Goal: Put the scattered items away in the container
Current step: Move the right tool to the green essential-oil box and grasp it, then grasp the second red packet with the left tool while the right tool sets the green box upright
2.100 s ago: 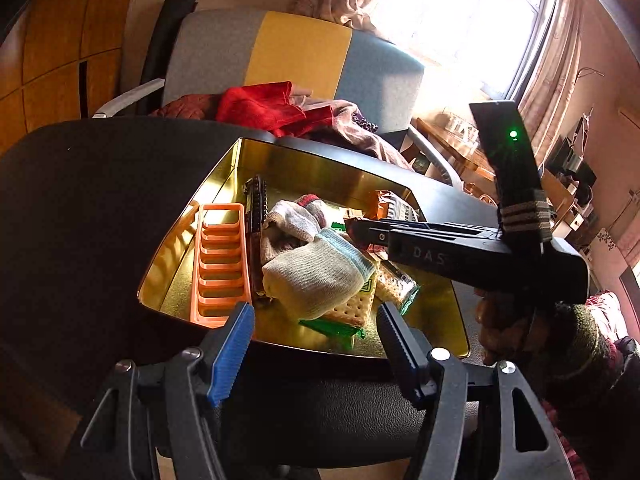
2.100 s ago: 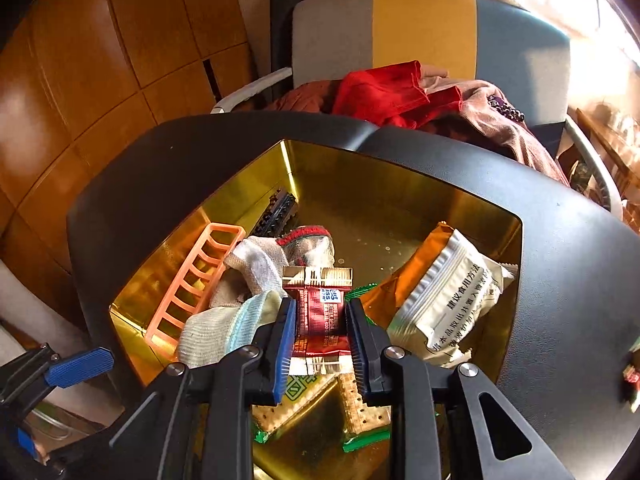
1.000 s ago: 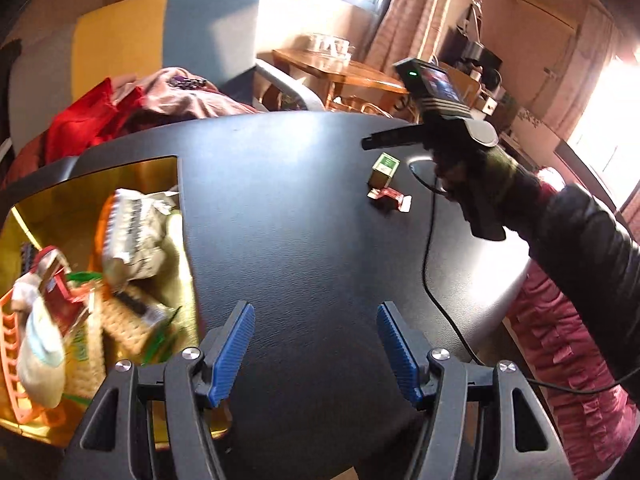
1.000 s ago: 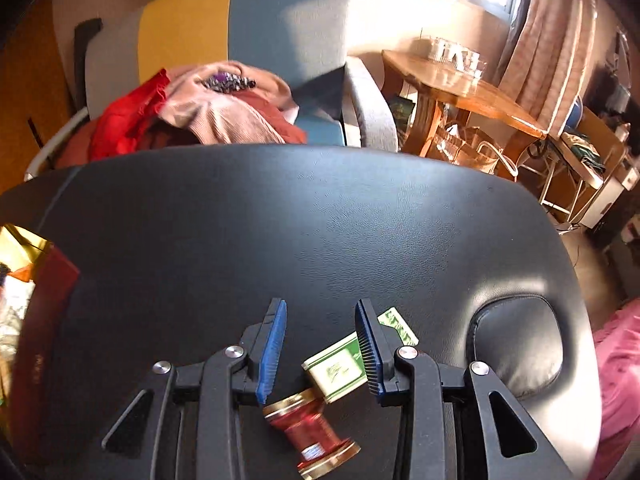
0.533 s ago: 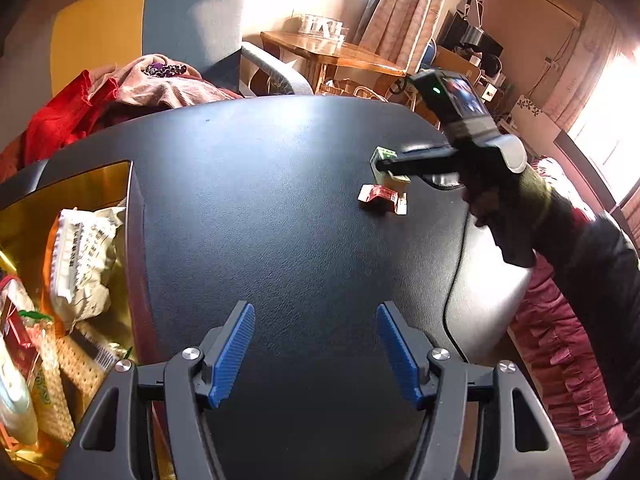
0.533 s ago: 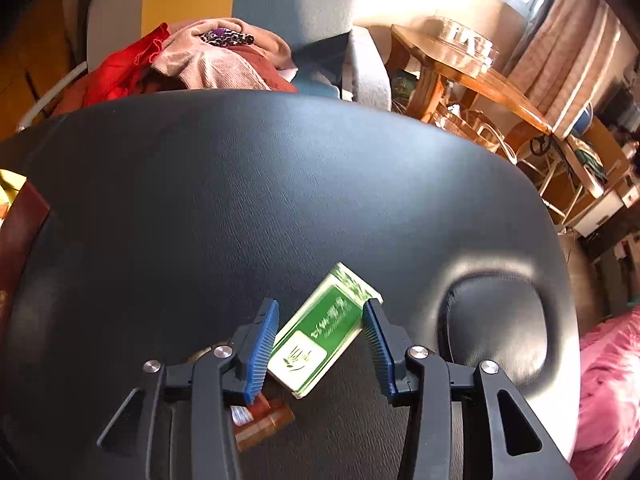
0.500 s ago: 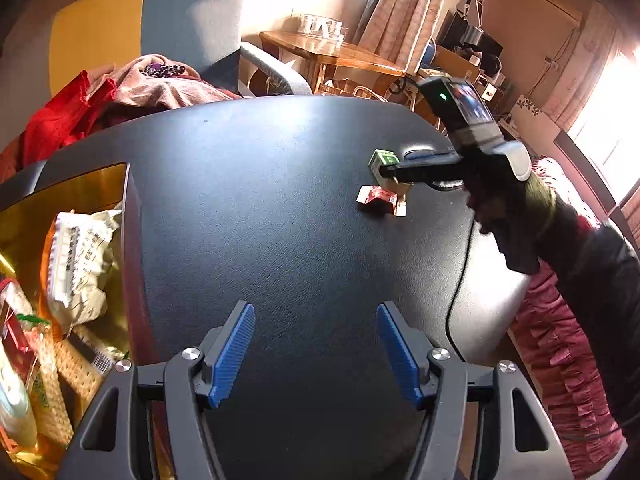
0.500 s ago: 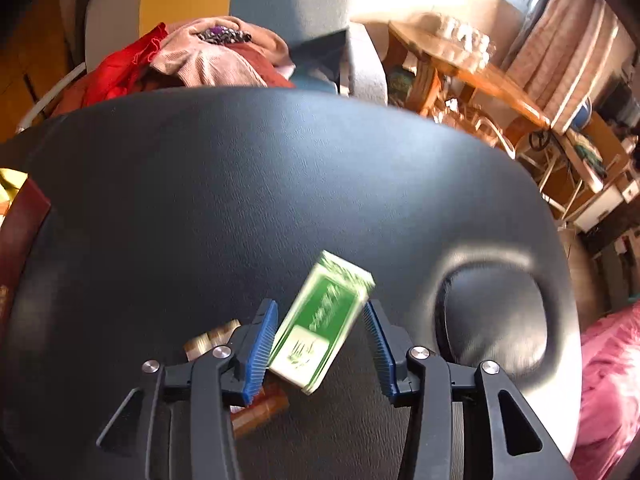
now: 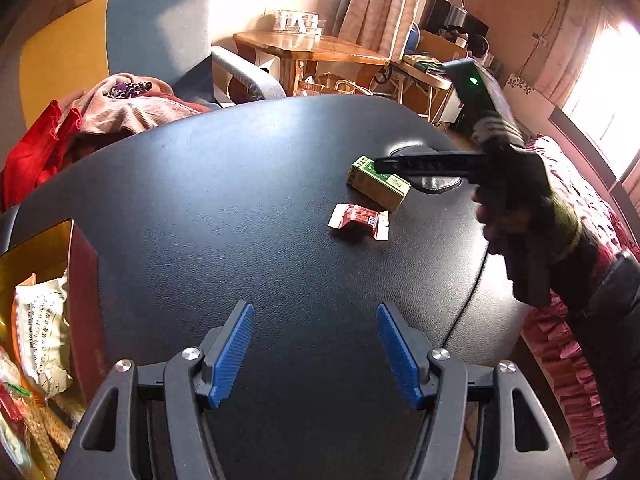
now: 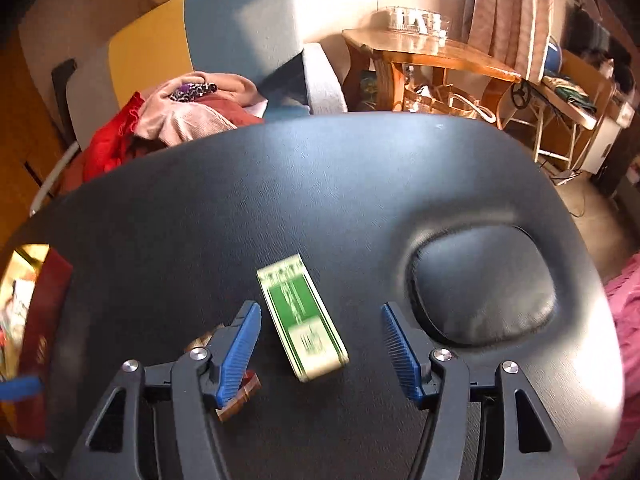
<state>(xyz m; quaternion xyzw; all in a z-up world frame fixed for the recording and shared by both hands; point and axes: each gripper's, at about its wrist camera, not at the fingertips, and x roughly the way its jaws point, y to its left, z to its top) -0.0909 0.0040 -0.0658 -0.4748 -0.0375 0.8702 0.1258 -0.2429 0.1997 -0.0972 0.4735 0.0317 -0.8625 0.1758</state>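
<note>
Right wrist, green box (image 10: pixel 304 320) flat (blurred), lengthwise away

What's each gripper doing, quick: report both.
Left gripper: open, empty.
Right gripper: jaws opening around the green box, not gripping it.

A green box (image 10: pixel 304 318) lies flat on the black bench (image 9: pixel 240 200), a red wrapped packet (image 9: pixel 359 221) just beside it. The gold container (image 9: pixel 36 240), well apart, holds snack packs.

A green-and-white box (image 10: pixel 303 320), its blurred print perhaps leafy, and a red sachet (image 9: pixel 359 221) lie on the black table (image 9: pixel 240 208).
</note>
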